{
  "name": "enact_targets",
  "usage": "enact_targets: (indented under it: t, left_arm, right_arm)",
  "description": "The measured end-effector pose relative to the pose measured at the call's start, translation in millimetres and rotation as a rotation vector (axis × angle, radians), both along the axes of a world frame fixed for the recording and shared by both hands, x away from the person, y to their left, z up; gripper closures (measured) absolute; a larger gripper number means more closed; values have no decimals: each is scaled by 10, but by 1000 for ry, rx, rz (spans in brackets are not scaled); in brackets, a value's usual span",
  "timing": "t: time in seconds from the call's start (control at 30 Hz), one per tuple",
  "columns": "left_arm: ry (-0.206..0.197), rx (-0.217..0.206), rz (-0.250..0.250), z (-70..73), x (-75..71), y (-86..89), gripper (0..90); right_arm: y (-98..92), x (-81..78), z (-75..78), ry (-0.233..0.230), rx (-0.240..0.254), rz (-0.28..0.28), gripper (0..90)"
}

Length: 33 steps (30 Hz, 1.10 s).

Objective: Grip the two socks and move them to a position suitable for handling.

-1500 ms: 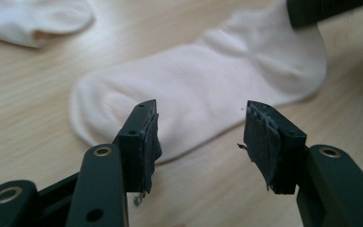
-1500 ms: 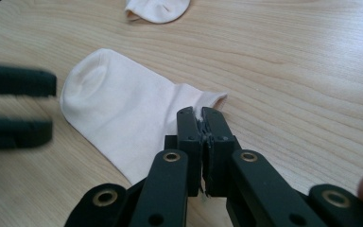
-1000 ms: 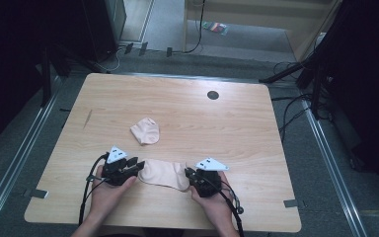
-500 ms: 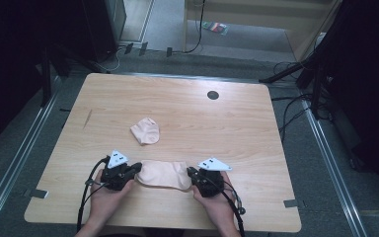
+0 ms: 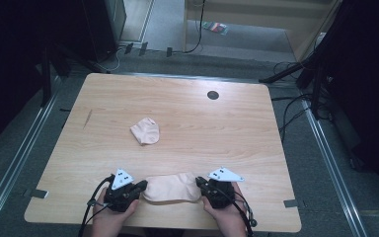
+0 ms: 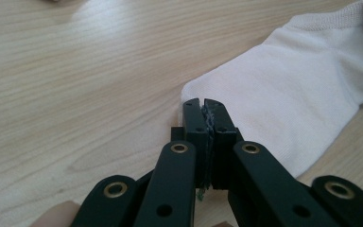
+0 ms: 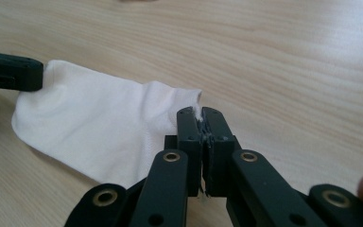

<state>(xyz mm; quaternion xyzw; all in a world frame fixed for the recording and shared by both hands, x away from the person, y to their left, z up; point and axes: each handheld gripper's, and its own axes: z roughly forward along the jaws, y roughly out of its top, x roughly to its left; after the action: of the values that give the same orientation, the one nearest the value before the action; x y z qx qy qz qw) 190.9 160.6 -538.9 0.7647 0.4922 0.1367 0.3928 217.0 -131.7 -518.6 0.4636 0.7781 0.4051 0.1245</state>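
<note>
We are gripping the flat sock [image 5: 170, 187] near the table's [image 5: 237, 133] front edge: our left claw [image 6: 203, 105] is pinching its one end, our right claw [image 7: 201, 112] its other. A folded sock [image 5: 145, 131] is lying well apart, mid-table.

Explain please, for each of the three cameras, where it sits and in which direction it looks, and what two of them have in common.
High view: sits above the person's side, looks forward and down on the table; both hands, left gripper and right gripper enter from below, a second sock lies farther off.
Left gripper view: rides on the left gripper, looks along its closed jaws at the sock.
Right gripper view: rides on the right gripper, jaws pinching the sock's edge.
Shared: both gripper views show the same sock, with the opposite gripper at its far end.
</note>
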Motion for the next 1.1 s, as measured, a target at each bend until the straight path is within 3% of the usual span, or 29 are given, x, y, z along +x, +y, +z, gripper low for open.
enact_targets:
  t: [0.27, 0.33, 0.4, 0.43, 0.5, 0.57, 0.7, 0.8, 0.97, 1.1]
  left_arm:
    - [-2, 16, -3, -47, -13, -42, 900]
    - [2, 6, -2, -54, -6, -45, 853]
    - [-2, -24, -6, -33, 14, -43, 621]
    - [-17, -37, -11, -9, 19, -36, 471]
    - [-55, -66, -5, 53, 22, 5, 276]
    - [-72, -98, 10, 93, 48, 84, 162]
    - [-78, -140, 47, 113, 119, 273, 98]
    - [-92, -165, 40, 127, 170, 406, 28]
    - [-124, -156, 70, 139, 244, 621, 6]
    - [-137, -176, 107, 134, 286, 825, 0]
  right_arm:
    - [25, -3, -88, 22, -23, 19, 886]
    - [19, -6, -94, 25, -10, 26, 844]
    - [8, -18, -68, -39, 8, 8, 562]
    - [-3, -13, -38, -53, 17, 3, 476]
    - [-28, -6, 27, -72, 18, -16, 363]
    - [-50, 0, 84, -90, 23, -29, 301]
    - [-55, 10, 177, -111, 24, -36, 243]
    - [-21, 43, 244, -125, 33, -24, 217]
    - [125, 122, 343, -147, 5, 10, 204]
    - [269, 197, 411, -150, -19, 34, 158]
